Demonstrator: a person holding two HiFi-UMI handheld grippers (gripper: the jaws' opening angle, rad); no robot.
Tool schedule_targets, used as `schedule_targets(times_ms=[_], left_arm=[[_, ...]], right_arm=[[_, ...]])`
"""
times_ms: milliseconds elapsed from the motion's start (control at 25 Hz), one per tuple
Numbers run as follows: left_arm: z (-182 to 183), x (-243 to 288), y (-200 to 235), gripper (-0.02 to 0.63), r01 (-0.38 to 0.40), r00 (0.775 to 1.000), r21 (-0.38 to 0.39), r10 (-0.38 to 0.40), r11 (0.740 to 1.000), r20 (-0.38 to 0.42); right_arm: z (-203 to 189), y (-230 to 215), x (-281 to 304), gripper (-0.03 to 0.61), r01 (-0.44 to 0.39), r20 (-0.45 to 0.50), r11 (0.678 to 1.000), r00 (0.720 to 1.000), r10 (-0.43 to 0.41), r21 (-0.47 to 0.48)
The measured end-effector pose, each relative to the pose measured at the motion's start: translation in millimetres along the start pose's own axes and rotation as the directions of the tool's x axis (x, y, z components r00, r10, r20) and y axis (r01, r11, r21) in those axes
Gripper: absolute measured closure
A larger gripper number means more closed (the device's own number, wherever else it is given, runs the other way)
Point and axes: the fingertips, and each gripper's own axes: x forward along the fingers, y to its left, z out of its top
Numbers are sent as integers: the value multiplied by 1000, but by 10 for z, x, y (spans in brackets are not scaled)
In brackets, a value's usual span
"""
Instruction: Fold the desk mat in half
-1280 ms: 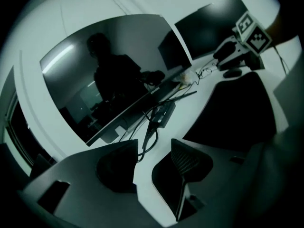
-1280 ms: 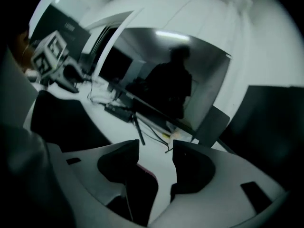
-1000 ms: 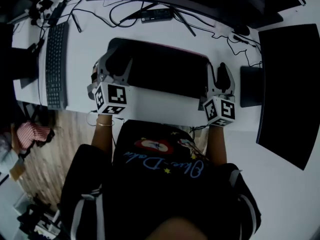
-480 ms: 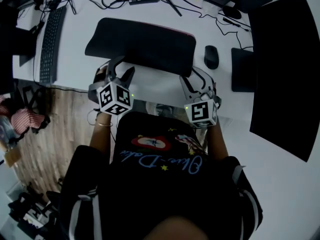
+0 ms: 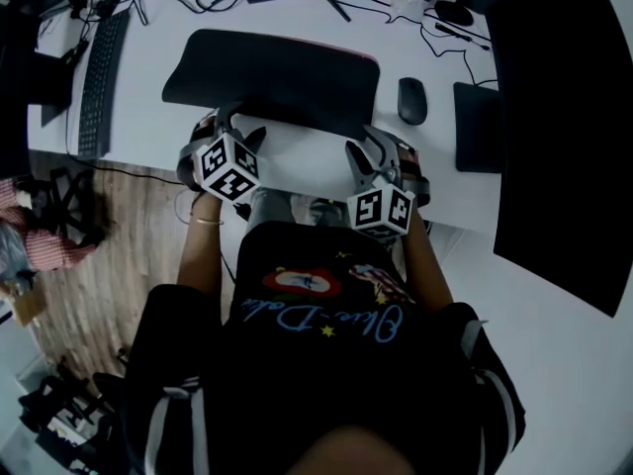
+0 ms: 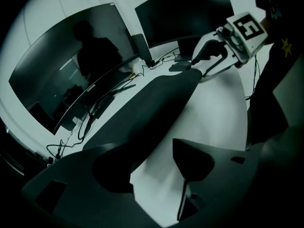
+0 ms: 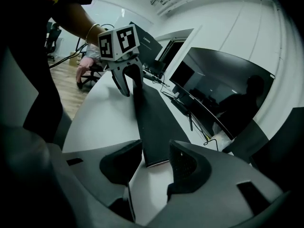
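Just ahead of parted fingers (image 7: 190, 167), desk mat (image 5: 272, 72)

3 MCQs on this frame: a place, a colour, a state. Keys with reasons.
1. Head view: the mouse lies where from the desk mat? A) on it B) right C) left
2. The mat is: A) black B) white C) yellow
3. The left gripper is: A) shut on mat B) open, empty C) shut on mouse

1 B: on bare desk past the mat's right end.
2 A: dark against white desk.
3 B: jaws, just opened wider, stand apart over desk.
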Motion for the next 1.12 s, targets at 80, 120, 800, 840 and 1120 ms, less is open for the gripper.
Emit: schedule_targets(times_ms=[80, 120, 800, 840, 1120], left_arm=[[-12, 32, -17, 381, 15, 1000, -22, -16, 1000, -7], [-19, 42, -24, 382, 27, 1000, -37, -27, 999, -9], [-69, 232, -42, 396, 232, 968, -168, -245, 958, -56], [-48, 237, 4, 415, 225, 972, -177, -234, 958, -31], [-74, 163, 80, 443, 255, 967, -278, -246, 926, 68]], right_arm=[[-44, 26, 27, 408, -15, -15, 999, 1000, 14, -28], [-70, 33, 44, 408, -19, -33, 999, 999, 17, -50], [-163, -10, 167, 531, -9, -111, 971, 994, -18, -238], [-104, -66, 148, 535, 10, -97, 974, 995, -33, -227], [263, -342, 102, 545, 61, -47, 976, 996, -73, -207]])
